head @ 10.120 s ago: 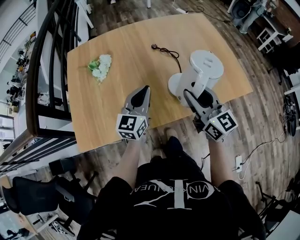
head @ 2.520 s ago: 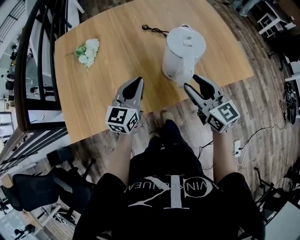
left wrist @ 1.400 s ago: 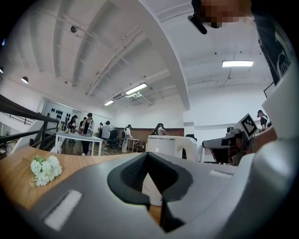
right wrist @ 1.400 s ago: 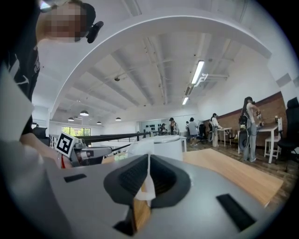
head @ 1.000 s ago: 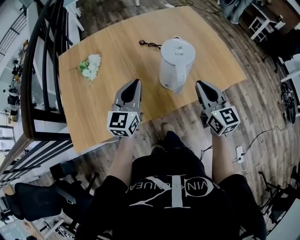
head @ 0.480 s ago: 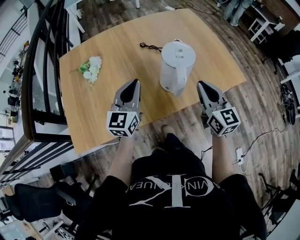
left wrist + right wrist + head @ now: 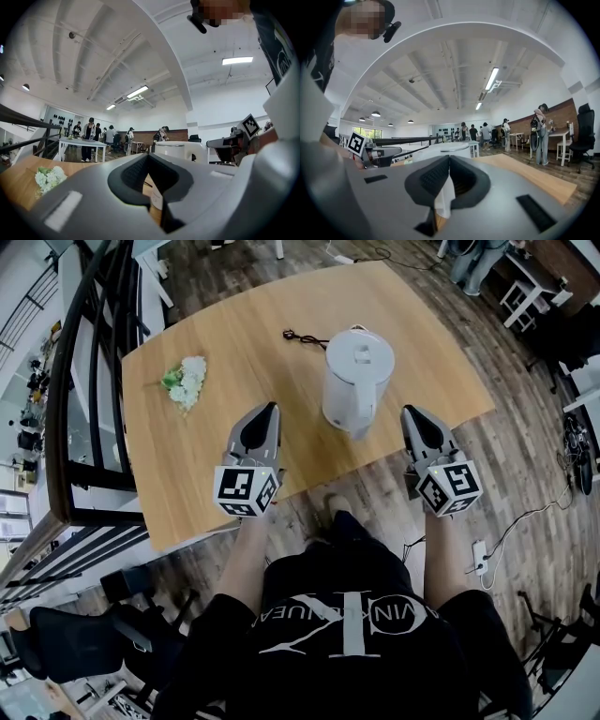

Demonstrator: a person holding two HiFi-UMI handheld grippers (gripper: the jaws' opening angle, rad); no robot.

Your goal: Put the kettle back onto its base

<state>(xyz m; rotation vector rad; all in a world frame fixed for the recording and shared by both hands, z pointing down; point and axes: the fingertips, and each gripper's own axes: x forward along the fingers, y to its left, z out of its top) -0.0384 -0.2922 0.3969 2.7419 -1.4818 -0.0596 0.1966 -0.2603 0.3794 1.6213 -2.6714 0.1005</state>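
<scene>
standing kettle on table, left tongs, right tongs shut, flanking it

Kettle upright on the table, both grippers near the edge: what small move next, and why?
Probably just rest: the kettle stands upright with no separate base visible, likely seated on it, and the left gripper and right gripper are shut, empty, clear of it.
</scene>
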